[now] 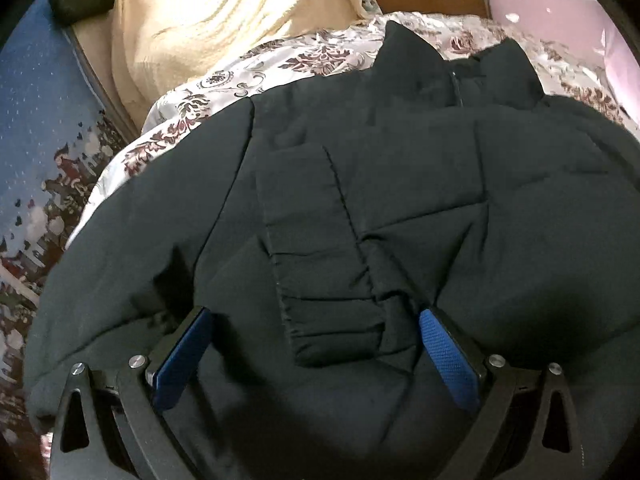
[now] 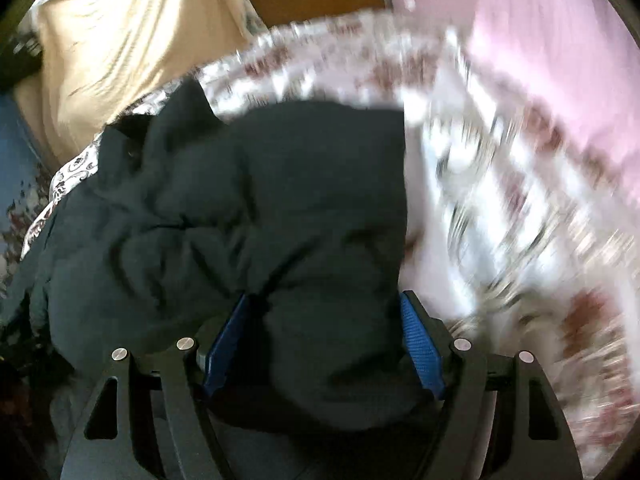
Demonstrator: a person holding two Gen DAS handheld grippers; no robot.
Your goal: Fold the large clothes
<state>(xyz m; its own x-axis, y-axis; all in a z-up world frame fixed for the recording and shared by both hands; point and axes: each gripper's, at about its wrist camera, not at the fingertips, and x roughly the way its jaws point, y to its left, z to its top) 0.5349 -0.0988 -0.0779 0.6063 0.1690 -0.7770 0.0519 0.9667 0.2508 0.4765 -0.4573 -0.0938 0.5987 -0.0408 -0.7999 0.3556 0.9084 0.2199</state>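
We see a black padded jacket (image 1: 360, 208) spread across a bed covered by a flowered bedspread (image 1: 192, 120), collar end away from us, a sleeve laid over the chest. A cream blanket (image 1: 192, 20) sits at the far left corner, a pink wall (image 2: 540, 60) to the right.

Left tongs (image 1: 316, 320) stand wide, blue pads either side of the sleeve cuff, not pressing on it as far as we can tell. Right tongs (image 2: 326, 308) are also wide, with a thick bulge of jacket between the pads; the pads look close to the cloth, but we judge it is not pinched. The right view is blurred on the bedspread side, so edges there are unclear.

Risks from here, as we judge them:
- Puffy fabric is slippery; a shallow bite likely grabs only the top layer and the fold drags apart.
- The sleeve may slide off the chest if the left tongs nudge it.
- The right tongs could catch the bedspread along with the jacket edge.
- Uneven lifting by the two sides would skew the fold.
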